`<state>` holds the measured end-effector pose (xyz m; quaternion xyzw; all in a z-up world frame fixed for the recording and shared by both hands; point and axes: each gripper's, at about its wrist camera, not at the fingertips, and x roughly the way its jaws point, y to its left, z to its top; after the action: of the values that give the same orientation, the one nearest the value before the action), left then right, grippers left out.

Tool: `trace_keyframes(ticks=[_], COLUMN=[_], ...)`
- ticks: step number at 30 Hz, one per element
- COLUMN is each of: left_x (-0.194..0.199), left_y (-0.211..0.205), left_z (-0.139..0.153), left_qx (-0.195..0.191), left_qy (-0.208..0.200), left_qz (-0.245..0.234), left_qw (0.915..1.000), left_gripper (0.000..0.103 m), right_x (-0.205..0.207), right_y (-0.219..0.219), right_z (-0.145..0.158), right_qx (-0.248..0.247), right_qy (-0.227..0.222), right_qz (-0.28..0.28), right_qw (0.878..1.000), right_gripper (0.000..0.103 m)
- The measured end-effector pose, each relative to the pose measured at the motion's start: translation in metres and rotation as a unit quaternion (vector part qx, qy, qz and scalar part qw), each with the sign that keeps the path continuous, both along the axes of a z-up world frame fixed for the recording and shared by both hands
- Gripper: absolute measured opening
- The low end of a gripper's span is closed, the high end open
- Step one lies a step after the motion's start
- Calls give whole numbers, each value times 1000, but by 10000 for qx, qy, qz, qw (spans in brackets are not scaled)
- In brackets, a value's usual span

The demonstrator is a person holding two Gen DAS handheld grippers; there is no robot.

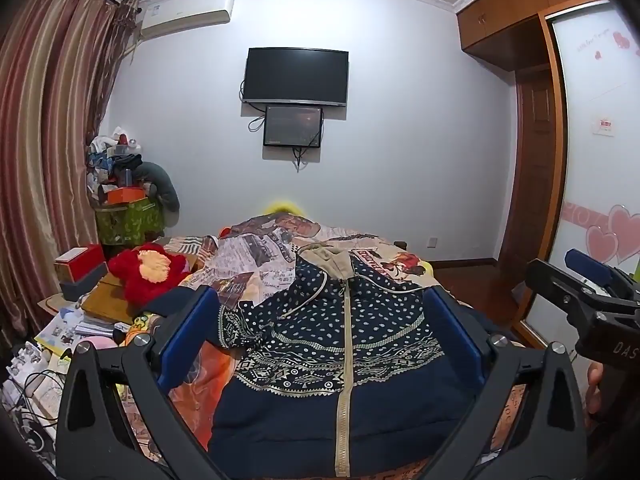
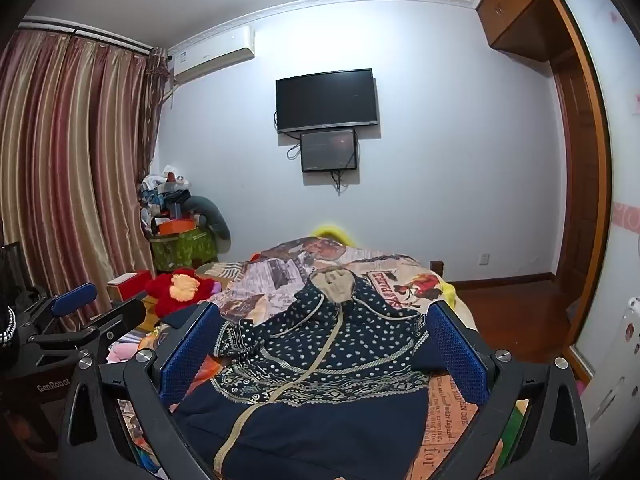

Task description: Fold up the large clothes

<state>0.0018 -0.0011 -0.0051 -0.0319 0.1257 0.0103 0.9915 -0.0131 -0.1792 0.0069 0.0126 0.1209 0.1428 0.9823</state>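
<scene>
A navy hooded jacket (image 1: 340, 344) with white dots, patterned bands and a beige zipper lies face up on the bed, hood (image 1: 326, 258) at the far end. It also shows in the right wrist view (image 2: 320, 364). My left gripper (image 1: 320, 336) is open above its lower half, holding nothing. My right gripper (image 2: 320, 344) is open above the jacket too, empty; it also shows at the right of the left wrist view (image 1: 592, 280). The left gripper shows at the left of the right wrist view (image 2: 92, 304).
The bed carries a printed quilt (image 1: 256, 256). A red plush toy (image 1: 148, 272), boxes and papers (image 1: 68, 332) crowd the left side. Curtains (image 1: 48, 140) hang left, a wardrobe (image 1: 592, 120) stands right, and a TV (image 1: 295, 76) is on the far wall.
</scene>
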Motion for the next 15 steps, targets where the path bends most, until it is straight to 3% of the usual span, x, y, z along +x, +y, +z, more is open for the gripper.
trace_keyframes(ticks=[15], left_x=[-8], left_y=[-3], left_z=[8], left_qx=[-12], left_qy=[-54], left_qz=[-79], left_qw=[10000], left_gripper=[103], right_x=[1], right_y=[0], right_z=[-1], right_qx=[-4], right_qy=[-7], right_qz=[3], right_qw=[10000], right_gripper=[103])
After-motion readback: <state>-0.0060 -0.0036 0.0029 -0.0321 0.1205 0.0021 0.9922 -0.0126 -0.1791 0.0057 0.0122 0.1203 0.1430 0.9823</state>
